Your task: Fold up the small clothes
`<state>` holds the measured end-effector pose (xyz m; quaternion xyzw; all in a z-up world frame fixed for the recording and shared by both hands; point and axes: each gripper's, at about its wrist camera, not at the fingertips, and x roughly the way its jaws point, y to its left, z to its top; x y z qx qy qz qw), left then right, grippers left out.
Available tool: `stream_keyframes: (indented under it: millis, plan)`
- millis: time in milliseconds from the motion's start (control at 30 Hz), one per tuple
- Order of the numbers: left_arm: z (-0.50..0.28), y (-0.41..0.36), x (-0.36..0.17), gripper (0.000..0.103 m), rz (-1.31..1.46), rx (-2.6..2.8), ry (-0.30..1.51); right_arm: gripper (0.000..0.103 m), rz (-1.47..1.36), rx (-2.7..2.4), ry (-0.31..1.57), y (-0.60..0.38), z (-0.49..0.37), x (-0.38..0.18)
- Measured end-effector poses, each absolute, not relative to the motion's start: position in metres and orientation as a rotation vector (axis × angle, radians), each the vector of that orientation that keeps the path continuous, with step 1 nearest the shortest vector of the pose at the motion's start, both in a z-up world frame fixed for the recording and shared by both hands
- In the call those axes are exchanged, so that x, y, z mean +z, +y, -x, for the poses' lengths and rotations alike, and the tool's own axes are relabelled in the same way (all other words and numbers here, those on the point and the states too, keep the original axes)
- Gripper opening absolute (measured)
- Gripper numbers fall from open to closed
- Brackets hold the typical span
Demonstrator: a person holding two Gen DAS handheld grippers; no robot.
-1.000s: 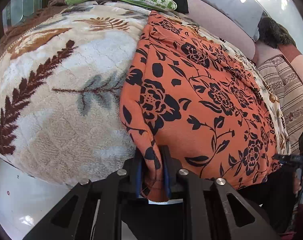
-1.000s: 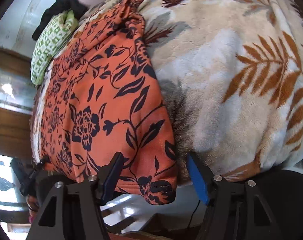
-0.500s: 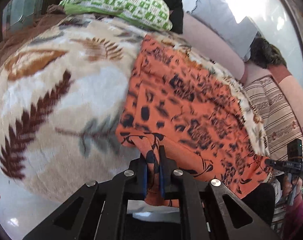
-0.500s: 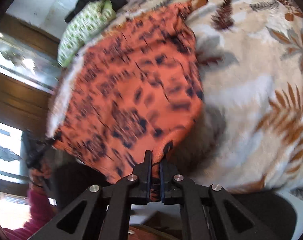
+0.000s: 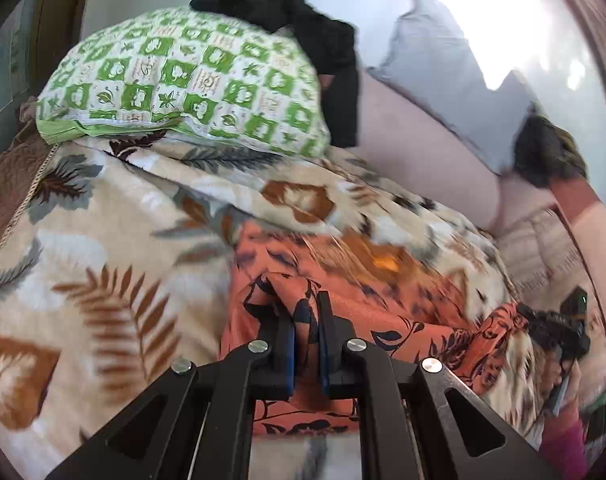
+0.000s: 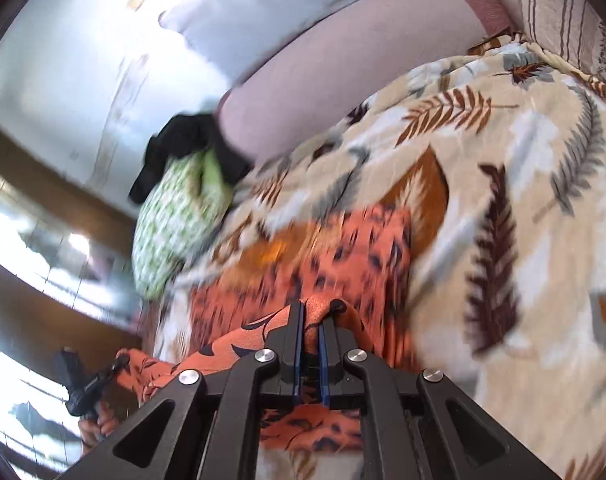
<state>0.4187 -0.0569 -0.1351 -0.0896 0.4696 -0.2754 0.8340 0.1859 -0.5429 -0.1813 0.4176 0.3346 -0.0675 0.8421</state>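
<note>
I am holding an orange garment [image 5: 367, 280] printed with black flowers, one near corner in each of my two grippers. My left gripper [image 5: 306, 344] has its jaws clamped on a bunched corner of the cloth. My right gripper [image 6: 311, 344] is likewise clamped on the other near corner; a second ago its jaws stood wide apart around that hem, so this grip is new.

The garment lies on a cream blanket [image 5: 115, 264] patterned with brown and grey fern leaves, which I use as my landmark. A second ago the cloth was spread flat across the blanket. Now both corners are raised off it and carried toward the blanket's far side, where a green checked pillow [image 5: 183, 80] rests with a dark piece of clothing [image 5: 303, 28] behind it. The near half of the garment arches over the half lying on the blanket.

The far hem is blurred by motion, so I can only guess that the two edges are not yet lined up.

I judge this as the first fold, halfway through: the corners must next be laid down on the far hem.
</note>
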Motion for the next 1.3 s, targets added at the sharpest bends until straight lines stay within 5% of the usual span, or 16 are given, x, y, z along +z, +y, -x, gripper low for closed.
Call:
stream_keyframes:
  millis: [233,367,433,500,533,567,600,633,800,1033,1200,1300]
  plan:
    - [-0.489,-0.084,-0.228,0.013,0.336,-0.386,1.122,0.010,-1.257,-0.274,0.638,-0.616,-0.253,-0.286]
    - [-0.468,-0.053,-0.212,0.019,0.510,-0.383,0.945,0.010,-1.224,-0.275,0.539,-0.616,-0.241,-0.286]
    - [-0.441,-0.035,-0.184,0.054,0.545,-0.312,0.752,0.010,-1.116,-0.316,0.475,-0.612,-0.227,-0.262]
    - [-0.412,-0.026,-0.159,0.062,0.531,-0.257,0.652,0.015,-1.058,-0.327,0.407,-0.609,-0.212,-0.237]
    - [-0.397,-0.026,-0.151,0.062,0.510,-0.238,0.653,0.030,-1.038,-0.341,0.395,-0.604,-0.205,-0.225]
    - [-0.383,-0.028,-0.148,0.062,0.501,-0.224,0.670,0.064,-1.012,-0.354,0.396,-0.598,-0.200,-0.214]
    - [-0.369,-0.028,-0.148,0.062,0.512,-0.213,0.686,0.079,-0.968,-0.357,0.404,-0.587,-0.198,-0.205]
    - [-0.356,-0.031,-0.151,0.062,0.527,-0.208,0.701,0.083,-0.901,-0.326,0.433,-0.571,-0.201,-0.195]
    - [-0.299,-0.057,-0.208,0.062,0.565,-0.124,0.909,0.079,-0.574,-0.045,0.799,-0.436,-0.257,-0.201]
    - [-0.307,-0.067,-0.241,0.062,0.421,-0.077,1.002,0.058,-0.306,0.075,1.049,-0.305,-0.334,-0.260]
    - [-0.330,-0.058,-0.243,0.062,0.505,-0.128,1.052,0.057,-0.235,-0.110,0.944,-0.322,-0.422,-0.260]
    - [-0.334,-0.056,-0.242,0.062,0.512,-0.152,1.078,0.057,-0.442,-0.224,0.822,-0.369,-0.448,-0.245]
